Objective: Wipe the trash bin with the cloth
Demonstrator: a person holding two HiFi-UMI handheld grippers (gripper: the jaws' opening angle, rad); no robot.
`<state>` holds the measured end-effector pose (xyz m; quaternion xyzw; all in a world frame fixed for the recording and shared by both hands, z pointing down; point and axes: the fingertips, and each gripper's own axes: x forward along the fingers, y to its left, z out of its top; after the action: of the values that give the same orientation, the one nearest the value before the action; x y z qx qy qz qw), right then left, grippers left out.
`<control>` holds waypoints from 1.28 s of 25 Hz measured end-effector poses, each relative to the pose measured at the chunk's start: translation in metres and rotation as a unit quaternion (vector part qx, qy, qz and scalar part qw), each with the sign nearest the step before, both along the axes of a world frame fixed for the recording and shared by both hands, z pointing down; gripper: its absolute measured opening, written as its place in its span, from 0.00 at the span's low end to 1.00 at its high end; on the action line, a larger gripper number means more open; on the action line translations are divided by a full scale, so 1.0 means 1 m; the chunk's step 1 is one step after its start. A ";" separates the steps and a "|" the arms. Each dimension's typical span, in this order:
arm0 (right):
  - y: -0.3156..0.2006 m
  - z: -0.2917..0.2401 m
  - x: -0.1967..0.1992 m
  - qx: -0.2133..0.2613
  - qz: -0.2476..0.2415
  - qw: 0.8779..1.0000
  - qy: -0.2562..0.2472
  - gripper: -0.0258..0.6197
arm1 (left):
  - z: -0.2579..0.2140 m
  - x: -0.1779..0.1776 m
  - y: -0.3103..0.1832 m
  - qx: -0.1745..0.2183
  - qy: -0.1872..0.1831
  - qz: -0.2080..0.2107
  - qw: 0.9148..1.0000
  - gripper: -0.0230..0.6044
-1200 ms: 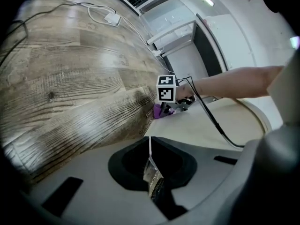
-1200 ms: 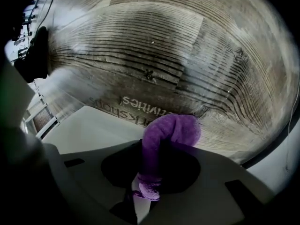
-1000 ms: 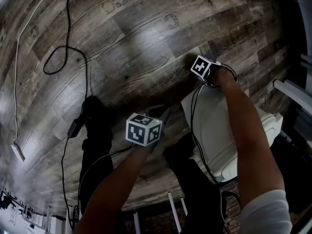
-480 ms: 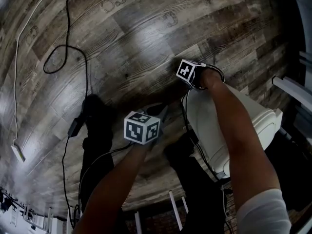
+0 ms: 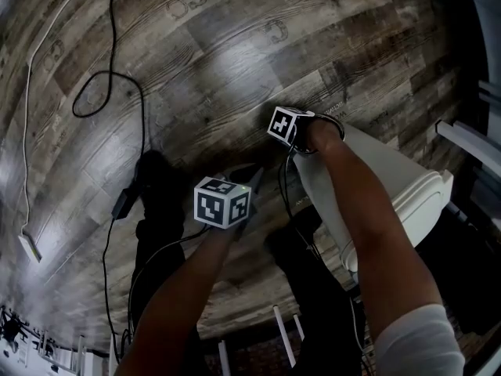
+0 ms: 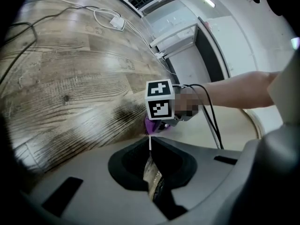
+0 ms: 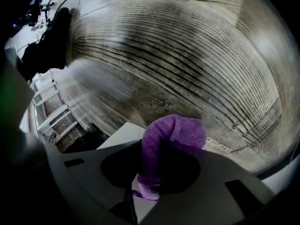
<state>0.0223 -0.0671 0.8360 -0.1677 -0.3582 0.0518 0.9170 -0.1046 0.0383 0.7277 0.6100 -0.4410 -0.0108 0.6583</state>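
Note:
The white trash bin (image 5: pixel 395 180) lies tilted at the right of the head view, under the person's right arm. My right gripper (image 5: pixel 282 135) is at the bin's upper left end, shut on a purple cloth (image 7: pixel 161 149). In the right gripper view the cloth bulges out past the jaws and presses against the bin's pale surface (image 7: pixel 123 136). From the left gripper view I see the right gripper (image 6: pixel 153 125) with the cloth (image 6: pixel 150 124) against the bin (image 6: pixel 229 128). My left gripper (image 5: pixel 249 180) hangs over the floor just left of the bin, jaws closed together and empty (image 6: pixel 150 143).
The floor is wood plank (image 5: pixel 219 61). A black cable loop (image 5: pixel 102 92) and a white cable ending in a power strip (image 5: pixel 28 245) lie at the left. The person's dark legs (image 5: pixel 156 210) are below. White rails (image 5: pixel 470 143) stand at the right edge.
My right gripper has slid left along the bin with the cloth, and the bin's end has followed. The left gripper has shifted only slightly left.

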 end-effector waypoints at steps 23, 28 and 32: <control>0.184 -0.054 -0.075 -0.108 0.223 0.967 -0.062 0.19 | -0.024 -0.070 0.076 -0.050 -0.030 0.015 0.998 0.04; 0.173 -0.119 -0.114 -0.106 0.230 0.959 -0.130 0.19 | -0.088 -0.098 0.059 -0.025 -0.036 0.005 0.999 0.04; 0.155 -0.170 -0.139 -0.094 0.222 0.956 -0.166 0.19 | -0.142 -0.119 0.039 0.000 -0.044 0.000 0.999 0.04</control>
<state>-0.1167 0.0880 0.6658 -0.1760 -0.5267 0.2588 0.7904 -0.2231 0.0772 0.5853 0.6098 -0.4696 0.0164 0.6382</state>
